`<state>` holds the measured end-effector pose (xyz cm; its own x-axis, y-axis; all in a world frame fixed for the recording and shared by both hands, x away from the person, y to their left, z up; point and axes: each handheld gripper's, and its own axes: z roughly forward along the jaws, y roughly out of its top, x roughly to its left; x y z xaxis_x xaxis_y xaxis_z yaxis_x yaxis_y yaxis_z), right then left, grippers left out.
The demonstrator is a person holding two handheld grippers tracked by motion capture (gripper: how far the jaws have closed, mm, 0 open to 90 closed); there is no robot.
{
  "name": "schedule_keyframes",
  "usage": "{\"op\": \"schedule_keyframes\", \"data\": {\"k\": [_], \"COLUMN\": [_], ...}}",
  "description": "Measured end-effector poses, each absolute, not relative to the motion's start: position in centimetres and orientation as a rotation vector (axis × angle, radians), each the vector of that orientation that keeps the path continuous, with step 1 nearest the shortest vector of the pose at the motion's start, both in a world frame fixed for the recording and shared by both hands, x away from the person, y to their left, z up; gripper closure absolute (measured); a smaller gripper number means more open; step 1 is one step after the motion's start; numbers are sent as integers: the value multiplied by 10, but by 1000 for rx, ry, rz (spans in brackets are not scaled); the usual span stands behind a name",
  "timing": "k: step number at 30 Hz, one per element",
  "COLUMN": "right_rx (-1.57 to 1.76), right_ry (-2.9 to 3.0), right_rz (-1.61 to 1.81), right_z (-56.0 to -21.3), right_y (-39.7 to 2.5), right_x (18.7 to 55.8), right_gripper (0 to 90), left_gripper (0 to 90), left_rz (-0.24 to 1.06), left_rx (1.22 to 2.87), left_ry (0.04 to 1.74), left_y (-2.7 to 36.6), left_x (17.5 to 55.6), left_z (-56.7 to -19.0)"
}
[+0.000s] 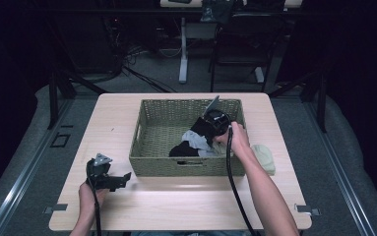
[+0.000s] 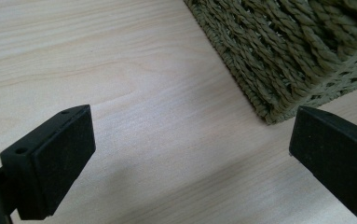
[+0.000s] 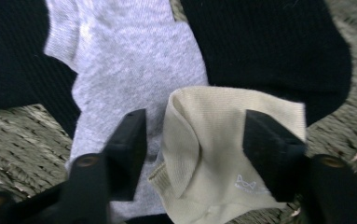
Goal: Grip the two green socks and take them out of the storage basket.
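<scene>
The right gripper (image 1: pixel 214 119) is hiding part of the socks (image 1: pixel 196 142); the basket (image 1: pixel 186 166) wall is covering the rest.

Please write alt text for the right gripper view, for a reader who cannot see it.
The right gripper is open, its two black jaws on either side of a folded beige sock. The sock lies on a light grey sock and black socks inside a woven basket.

A beige sock (image 3: pixel 213 154), a grey sock (image 3: pixel 125 60) and black socks (image 3: pixel 264 46) lie in the olive woven basket (image 1: pixel 156 164).
</scene>
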<state>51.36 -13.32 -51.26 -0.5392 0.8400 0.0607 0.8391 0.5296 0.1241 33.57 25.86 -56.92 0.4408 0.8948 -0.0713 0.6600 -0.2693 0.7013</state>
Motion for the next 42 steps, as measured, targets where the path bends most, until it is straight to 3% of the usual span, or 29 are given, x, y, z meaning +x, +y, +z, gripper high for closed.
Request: {"op": "schedule_keyframes", "data": {"k": [2, 3, 5, 8, 28, 42], "right_rx": [1534, 1534, 1537, 1538, 1425, 1381], "right_ry": [2747, 2747, 2744, 2735, 2729, 2735], "right_rz": [186, 186, 158, 178, 321, 325], "right_z": [-519, -519, -520, -511, -401, -347], "right_y": [-133, -133, -134, -137, -149, -148], "right_x": [515, 515, 514, 512, 494, 491], "right_gripper": [615, 615, 749, 810, 810, 809], "left_gripper": [2, 2, 3, 2, 3, 2], "left_rz": [449, 449, 450, 457, 442, 443], "left_rx": [2026, 2024, 2026, 2019, 2029, 2031], "left_ry": [1299, 1301, 1303, 1304, 1300, 1299], "left_y": [259, 259, 259, 259, 258, 258], "left_x": [336, 336, 336, 336, 336, 336], "left_z": [-569, -569, -569, -569, -569, -569]}}
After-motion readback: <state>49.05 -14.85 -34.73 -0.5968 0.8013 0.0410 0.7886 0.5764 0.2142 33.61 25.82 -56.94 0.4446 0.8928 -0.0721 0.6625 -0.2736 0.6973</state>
